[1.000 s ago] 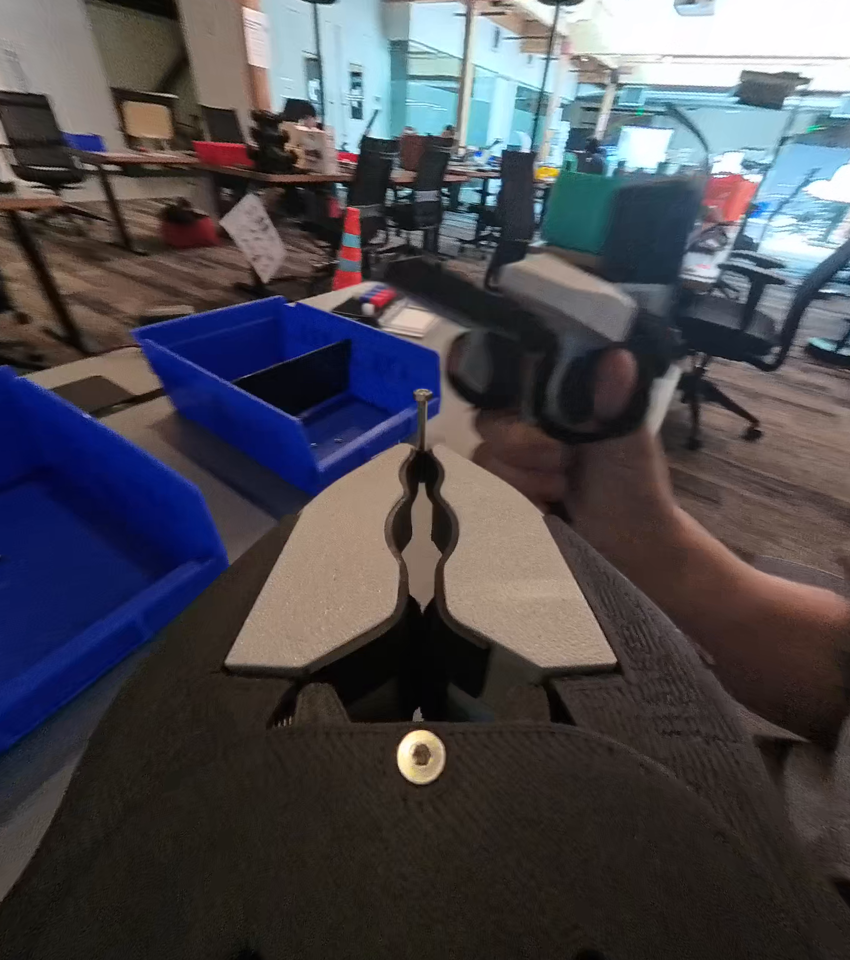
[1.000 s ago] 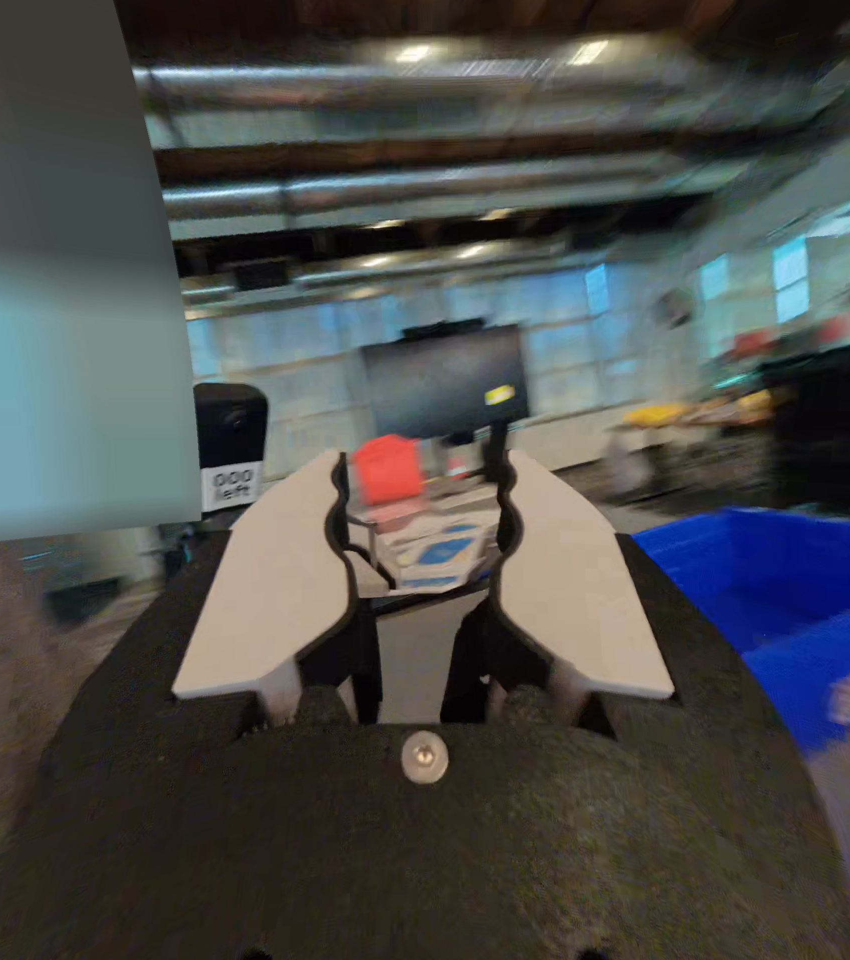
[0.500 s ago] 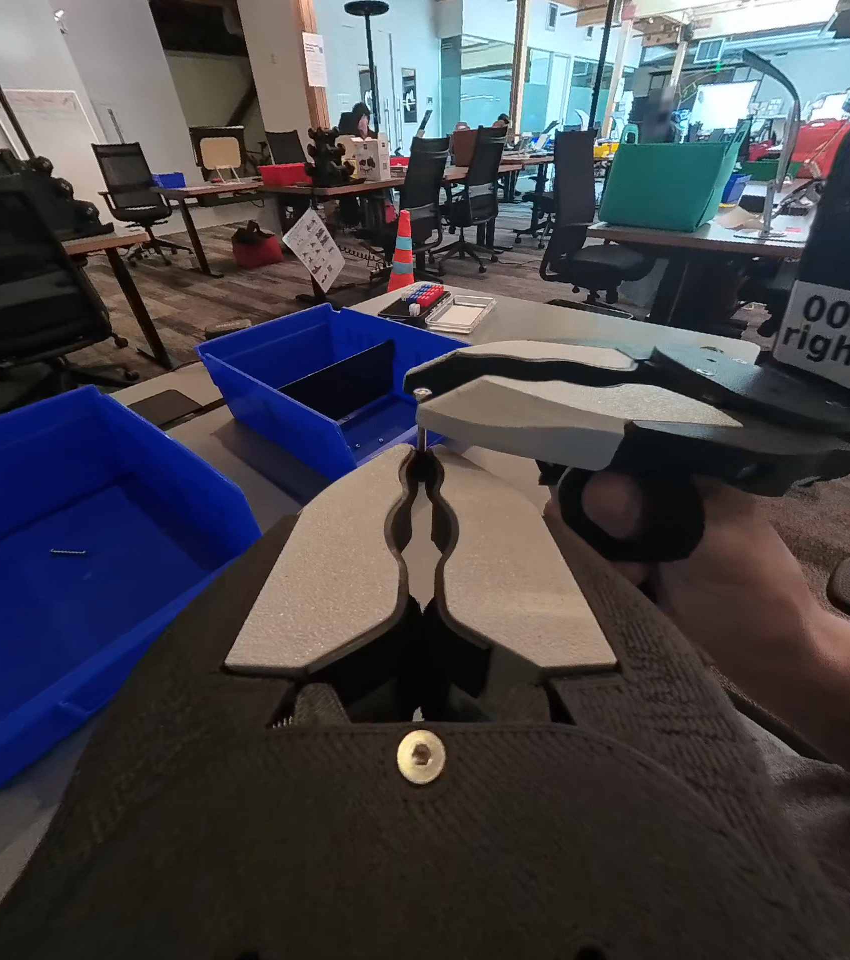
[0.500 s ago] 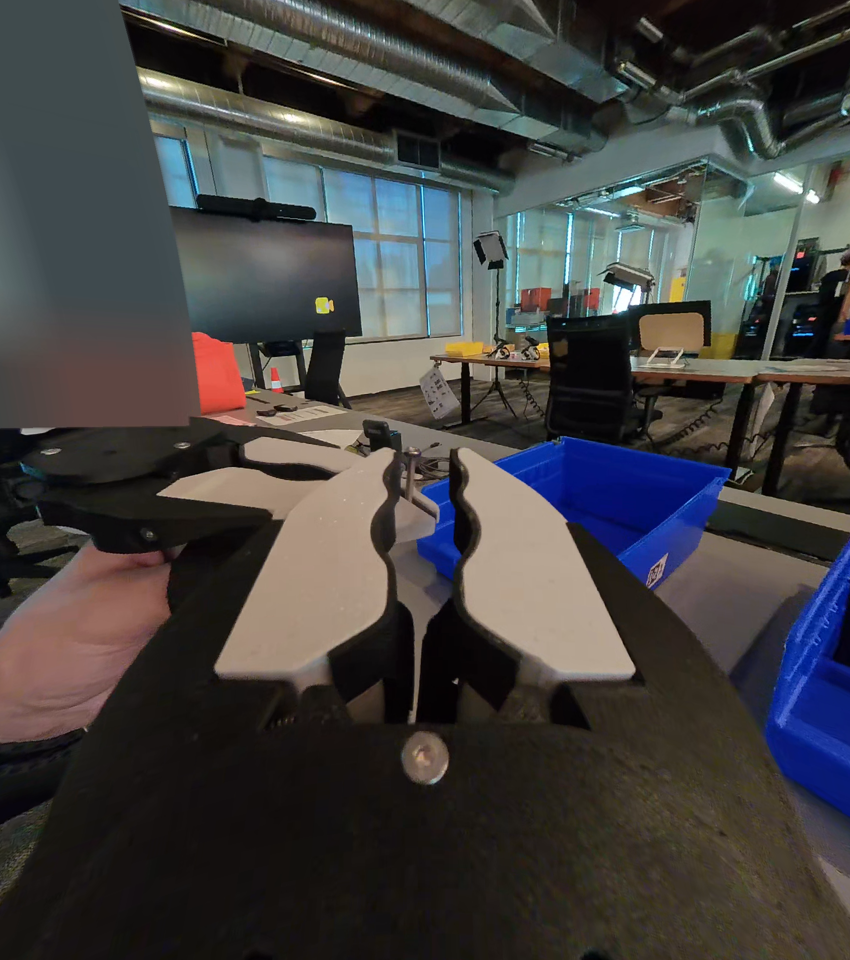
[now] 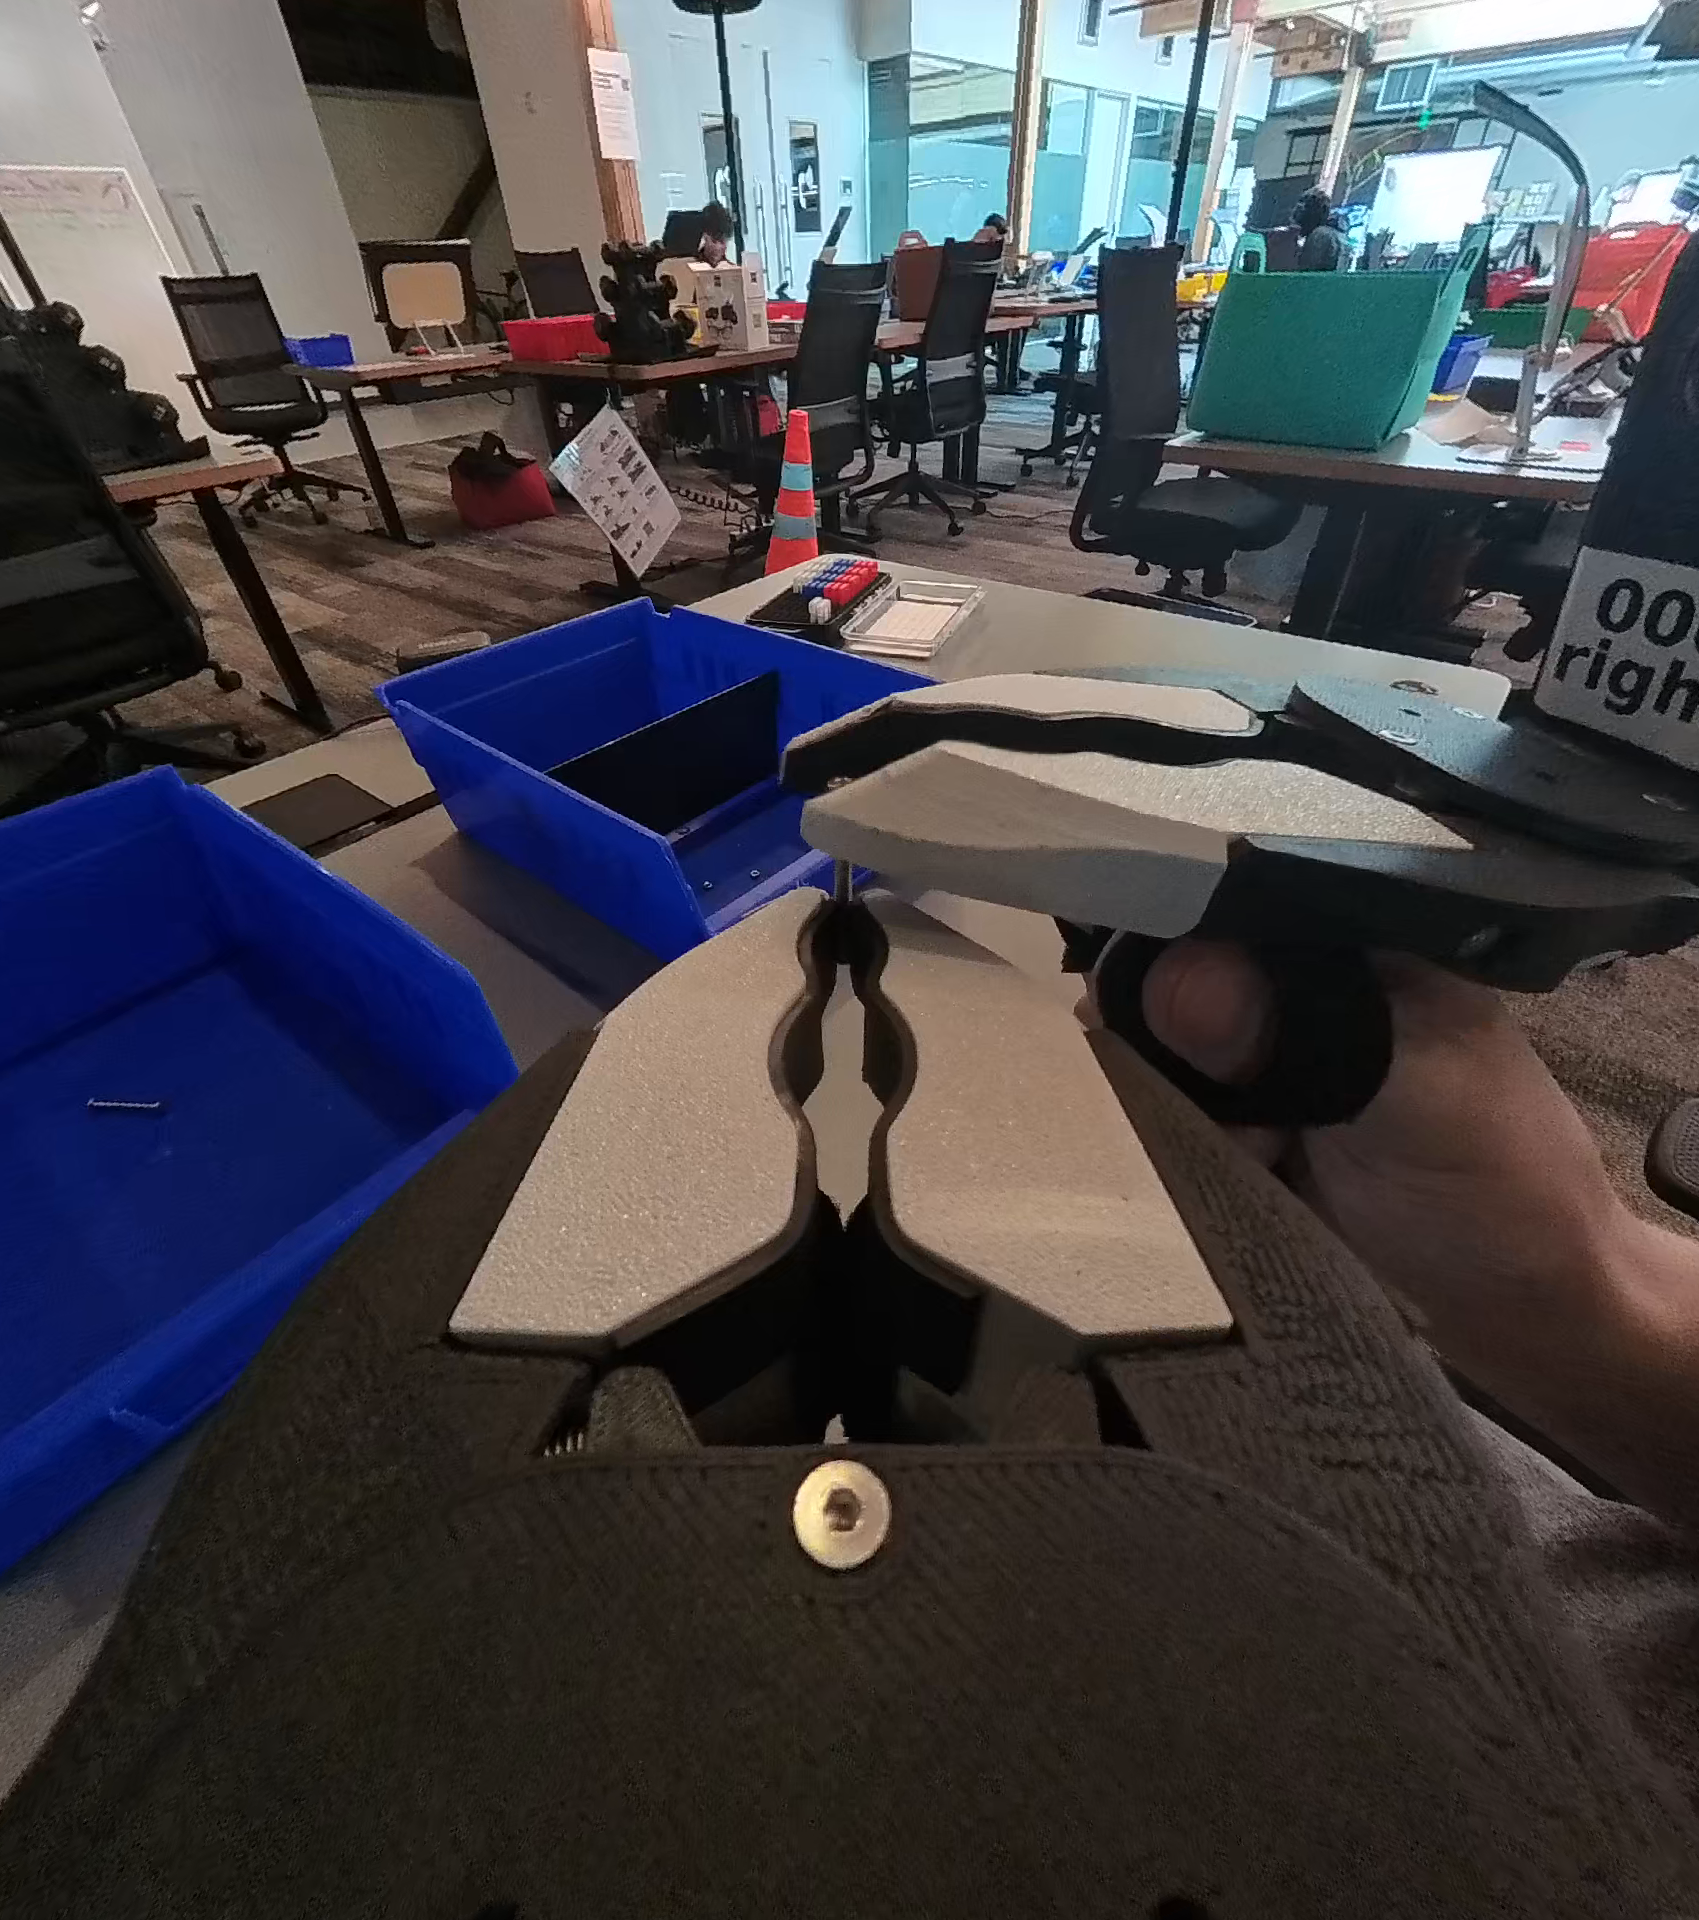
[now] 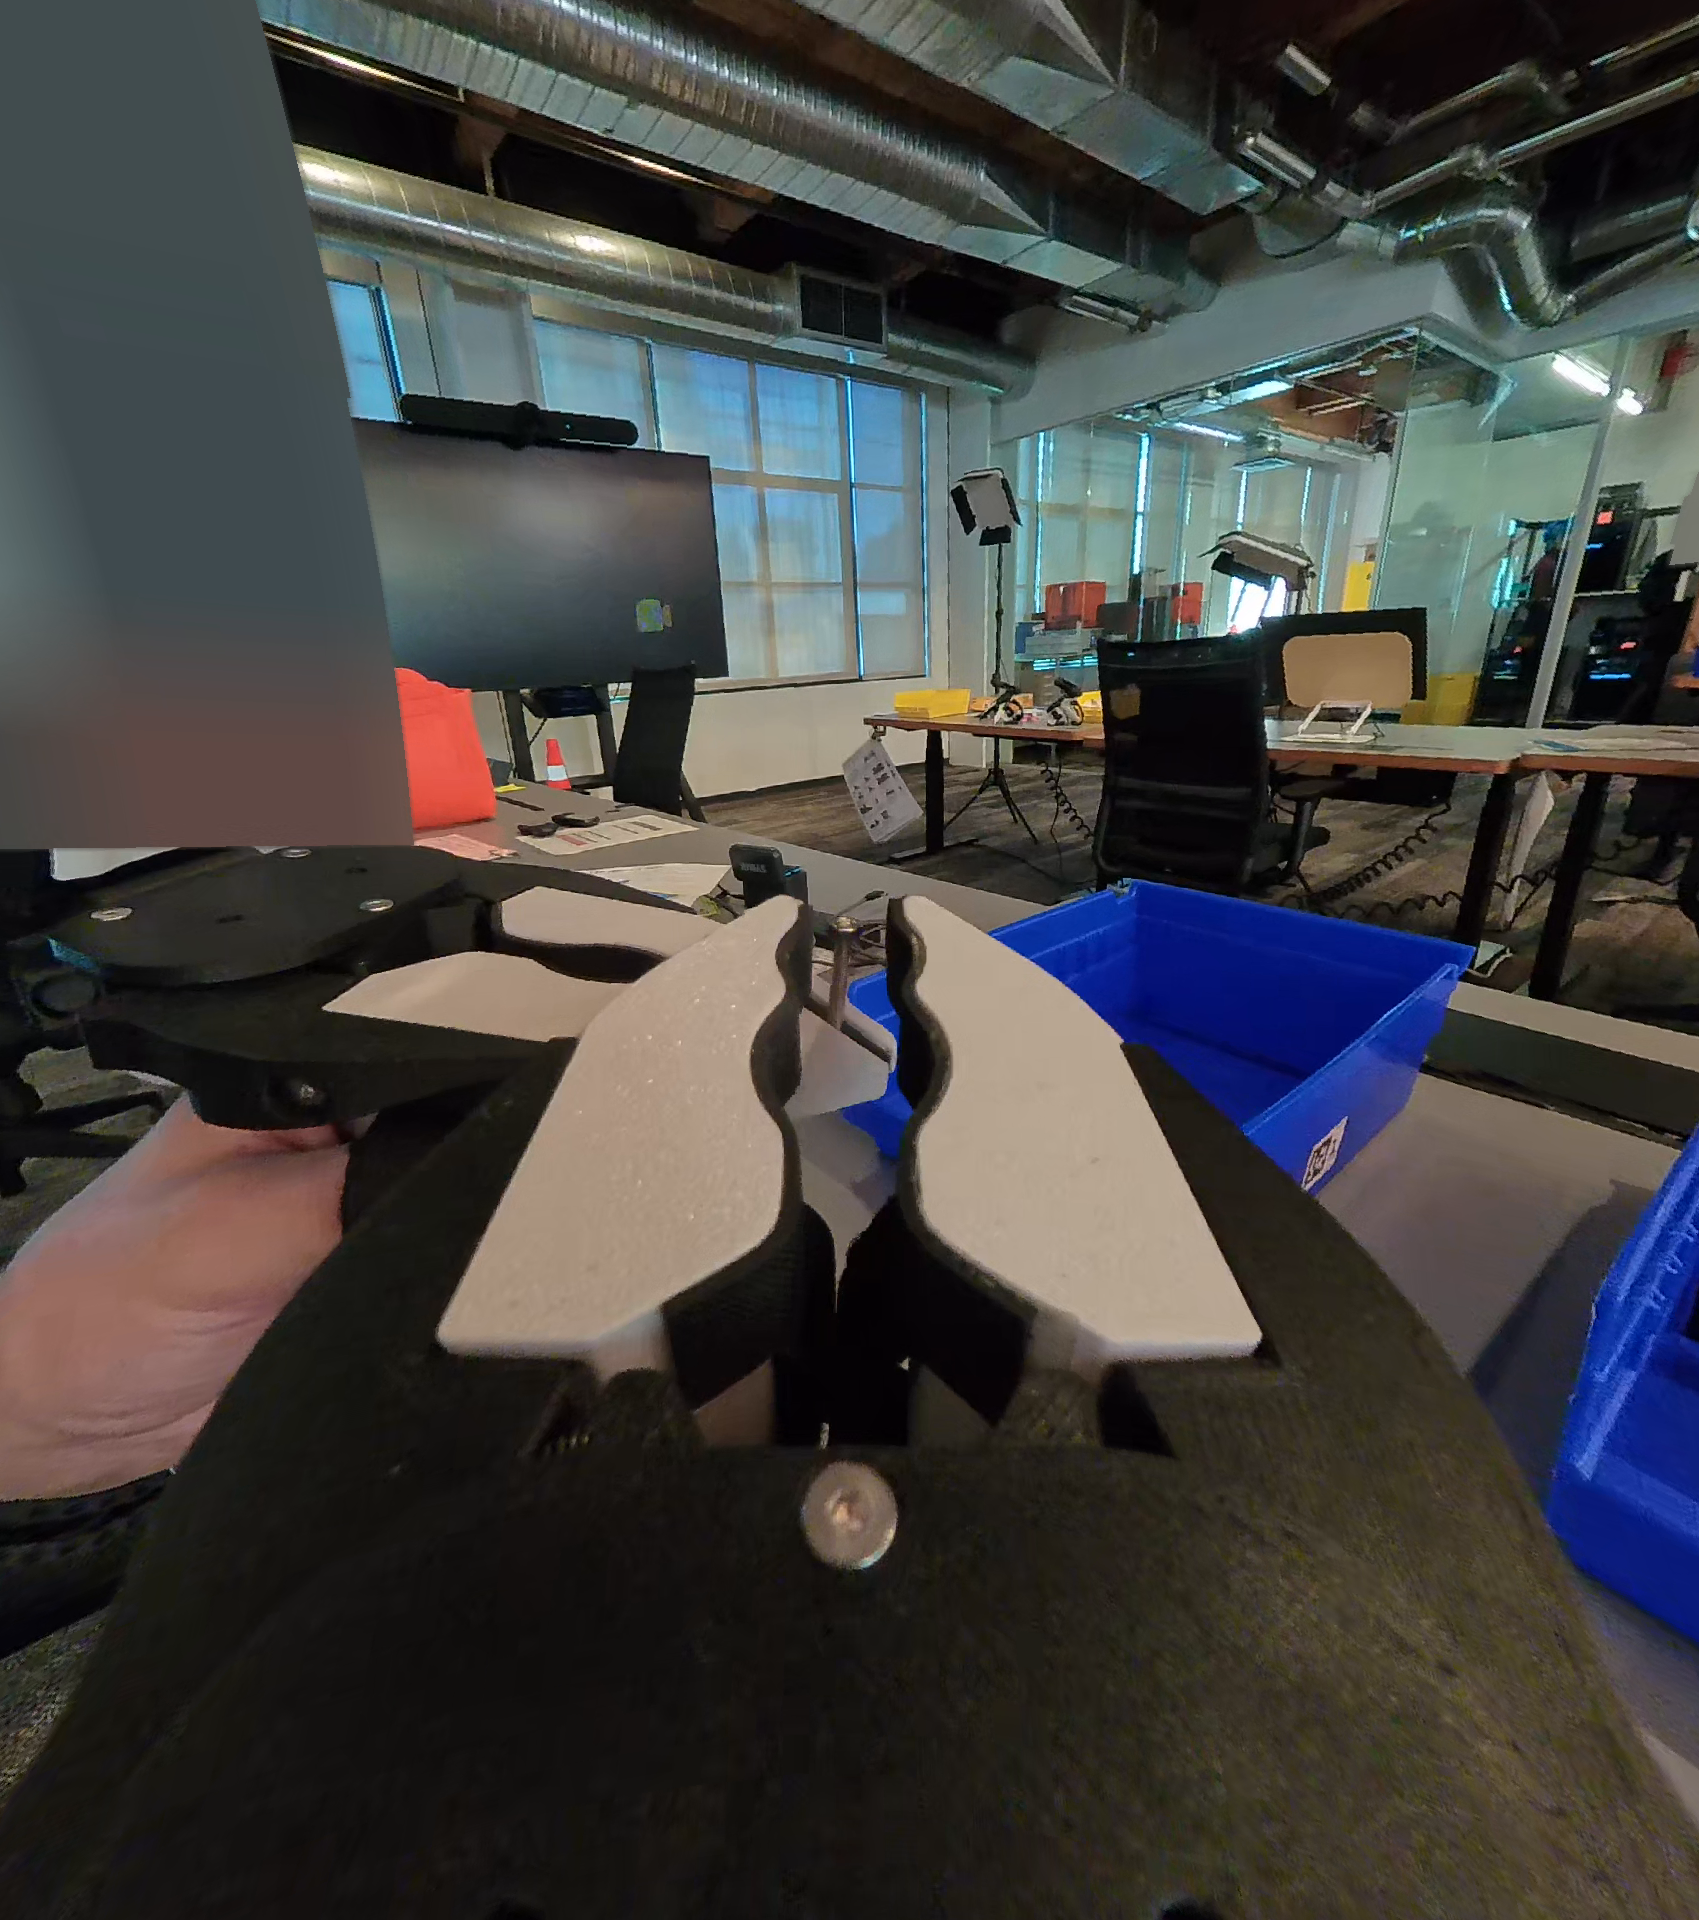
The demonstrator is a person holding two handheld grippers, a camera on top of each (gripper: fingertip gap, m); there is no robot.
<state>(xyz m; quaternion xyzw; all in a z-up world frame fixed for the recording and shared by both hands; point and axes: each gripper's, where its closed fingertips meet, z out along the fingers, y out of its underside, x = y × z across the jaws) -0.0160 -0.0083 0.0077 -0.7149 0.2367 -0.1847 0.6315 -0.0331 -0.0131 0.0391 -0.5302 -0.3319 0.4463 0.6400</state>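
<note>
**Both grippers meet at one small screw above the table**

Left gripper point(image 5: 843, 920): fingers pressed together at the tips, only the wavy cut-outs further back leaving gaps. A thin metal screw point(image 5: 842, 883) is pinched at the very tip and stands upright, its upper part running up behind the near finger of the right gripper point(image 5: 814, 795). From the right wrist camera the same screw point(image 6: 840, 971) shows head uppermost, shaft rising from the pale tip of the left gripper point(image 6: 850, 1060).

Right gripper point(image 6: 847, 920): fingers parted by a narrow gap, slightly wider than the screw. The screw sits inside that gap near the tips. Whether either pad touches it I cannot tell; it does not look clamped. In the left wrist view this gripper comes in from the right, lying crosswise over the left gripper's tip, with a hand point(image 5: 1344, 1101) wrapped round its grip. The other hand point(image 6: 112, 1288) holds the left gripper's grip.

Surroundings: grey table point(image 5: 1084, 629) beneath both tools. Blue bin point(image 5: 201, 914) at lower left of the left view, with one small dark screw-like piece point(image 5: 124, 1104) lying on its floor. A second blue bin point(image 5: 554, 748) stands beyond it, divided by a black partition point(image 5: 679, 758), a few tiny parts in the near compartment. Further back on the table, a tray of red, white and blue pieces point(image 5: 829, 590) just beside a clear flat case point(image 5: 912, 618)
</note>
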